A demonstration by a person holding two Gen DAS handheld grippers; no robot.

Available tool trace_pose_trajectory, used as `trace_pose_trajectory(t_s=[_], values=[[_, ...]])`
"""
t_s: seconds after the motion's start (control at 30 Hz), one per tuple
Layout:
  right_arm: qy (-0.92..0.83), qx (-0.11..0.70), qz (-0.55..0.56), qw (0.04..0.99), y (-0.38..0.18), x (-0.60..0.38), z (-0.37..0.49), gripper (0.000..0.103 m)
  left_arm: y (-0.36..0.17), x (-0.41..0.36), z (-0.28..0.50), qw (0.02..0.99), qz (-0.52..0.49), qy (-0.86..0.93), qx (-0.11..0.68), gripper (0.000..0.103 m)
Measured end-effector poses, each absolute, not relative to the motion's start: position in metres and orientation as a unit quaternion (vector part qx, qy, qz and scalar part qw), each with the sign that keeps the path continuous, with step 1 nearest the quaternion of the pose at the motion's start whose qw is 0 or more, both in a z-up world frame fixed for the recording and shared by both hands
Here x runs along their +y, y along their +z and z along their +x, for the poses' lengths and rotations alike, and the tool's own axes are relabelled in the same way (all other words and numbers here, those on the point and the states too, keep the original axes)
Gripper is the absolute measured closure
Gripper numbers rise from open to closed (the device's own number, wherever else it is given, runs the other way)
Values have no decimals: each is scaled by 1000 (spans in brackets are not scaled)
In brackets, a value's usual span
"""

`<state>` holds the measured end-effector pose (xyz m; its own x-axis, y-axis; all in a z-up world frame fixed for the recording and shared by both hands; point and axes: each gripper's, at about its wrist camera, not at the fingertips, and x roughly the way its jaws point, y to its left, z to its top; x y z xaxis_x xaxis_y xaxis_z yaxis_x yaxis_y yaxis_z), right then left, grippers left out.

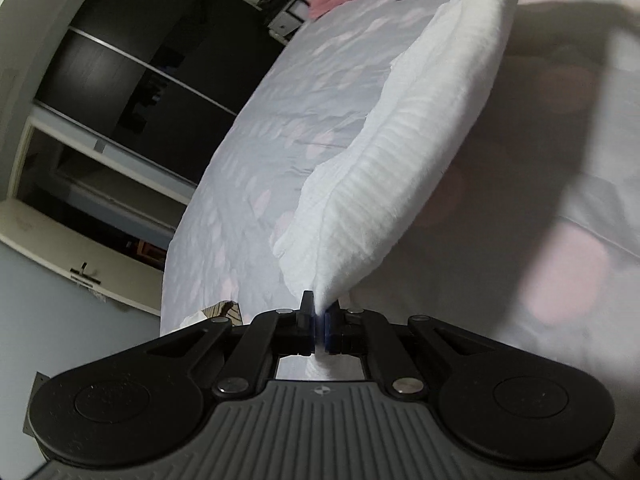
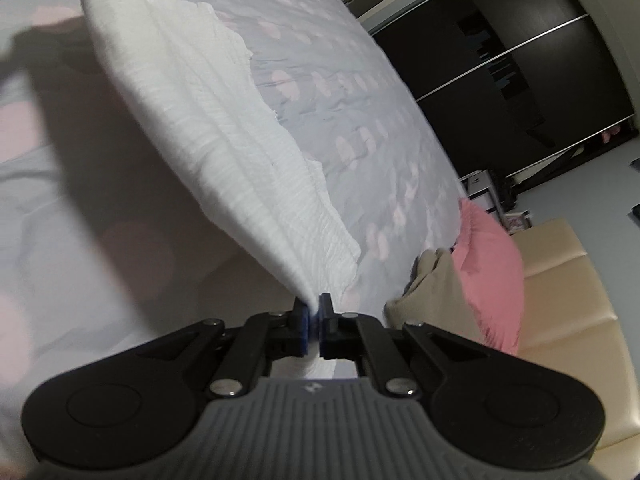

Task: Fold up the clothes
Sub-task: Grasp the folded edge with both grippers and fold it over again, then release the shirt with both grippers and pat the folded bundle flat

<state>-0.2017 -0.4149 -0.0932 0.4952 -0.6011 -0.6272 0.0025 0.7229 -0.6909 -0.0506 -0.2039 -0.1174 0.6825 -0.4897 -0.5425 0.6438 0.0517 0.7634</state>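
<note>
Pinching white ribbed cloth garment taut ahead of left gripper and right gripper, both are gripping only corner tips, likely slipping out.

I hold a white ribbed garment stretched taut above the bed, pinched at two ends, its lower edge hanging rumpled.

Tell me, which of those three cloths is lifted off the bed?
The white ribbed cloth, pinched by both grippers; the pink and beige ones lie on the bed.
</note>
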Motion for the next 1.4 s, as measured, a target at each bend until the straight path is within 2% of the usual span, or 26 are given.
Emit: trace_pose_trajectory(t_s=[0.3, 0.5, 0.57, 0.63, 0.7, 0.73, 0.8, 0.87, 0.93, 0.97, 1.0, 1.07, 1.13, 1.2, 1.4], values=[[-126, 527, -319, 778, -124, -386, -228, 98, -165, -196, -67, 654, 619, -421, 110, 101], [-86, 541, -312, 776, -127, -378, -234, 93, -166, -191, -63, 640, 618, -435, 142, 96], [-80, 535, -303, 785, -121, -376, -237, 88, -161, -188, -64, 639, 610, -443, 150, 90], [-74, 525, -295, 795, -114, -374, -241, 71, -152, -185, -66, 645, 596, -451, 158, 84], [-81, 511, -273, 811, -105, -379, -242, 62, -139, -183, -69, 660, 571, -460, 163, 73], [-87, 503, -259, 820, -101, -382, -243, 62, -132, -183, -70, 668, 556, -465, 166, 70], [-112, 487, -233, 834, -91, -393, -242, 59, -120, -184, -69, 685, 522, -477, 174, 56], [-146, 473, -212, 843, -85, -404, -239, 54, -111, -189, -64, 701, 490, -485, 183, 55], [-185, 455, -195, 849, -80, -415, -233, 36, -106, -197, -59, 713, 473, -481, 190, 55], [-201, 446, -187, 852, -78, -419, -230, 31, -106, -201, -57, 718, 468, -478, 192, 54], [-211, 438, -176, 856, -76, -424, -228, 21, -106, -204, -56, 722, 465, -475, 194, 51], [-224, 424, -143, 866, -74, -431, -224, 15, -105, -211, -52, 729, 458, -468, 201, 44], [-240, 412, -87, 875, -71, -444, -220, 5, -106, -217, -47, 737, 446, -463, 208, 40], [-262, 402, -28, 877, -70, -456, -218, 3, -107, -222, -41, 744, 429, -461, 222, 35], [-282, 397, 131, 863, -86, -493, -211, 3, -119, -238, -26, 745, 395, -467, 265, 34]])
